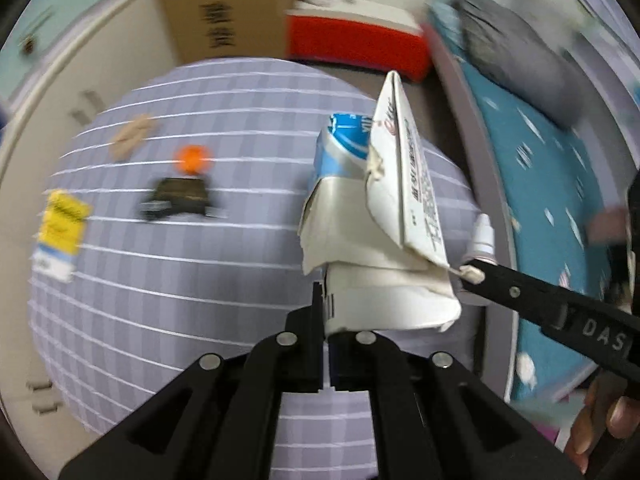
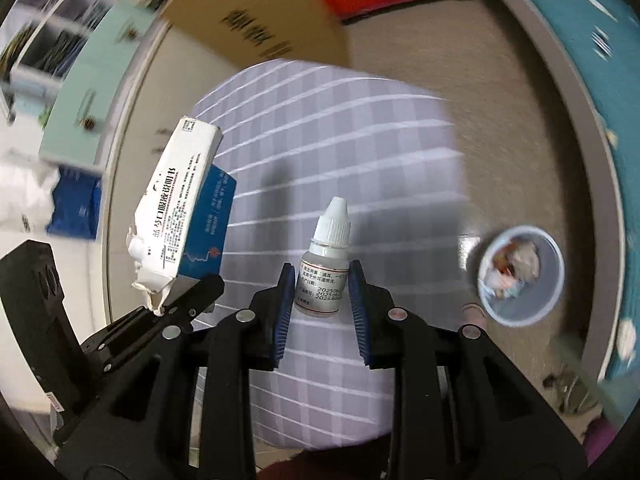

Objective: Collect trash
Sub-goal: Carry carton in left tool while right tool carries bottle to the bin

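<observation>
Two grippers are each carrying trash above the checked lilac tablecloth (image 2: 320, 120). The left gripper (image 1: 326, 312) is clamped on a torn blue-and-white medicine carton (image 1: 340, 184) with a folded leaflet (image 1: 404, 172) sticking out of it (both tilted upward). The right gripper (image 2: 322, 292) pinches a small white dropper bottle (image 2: 325, 264) upright between its blue pads (image 2: 285, 312). An orange cap (image 1: 193, 159), a dark wrapper (image 1: 178, 200) and a yellow packet (image 1: 62, 232) lie on the cloth; a bin (image 2: 552, 276) holding trash stands on the floor to the right
</observation>
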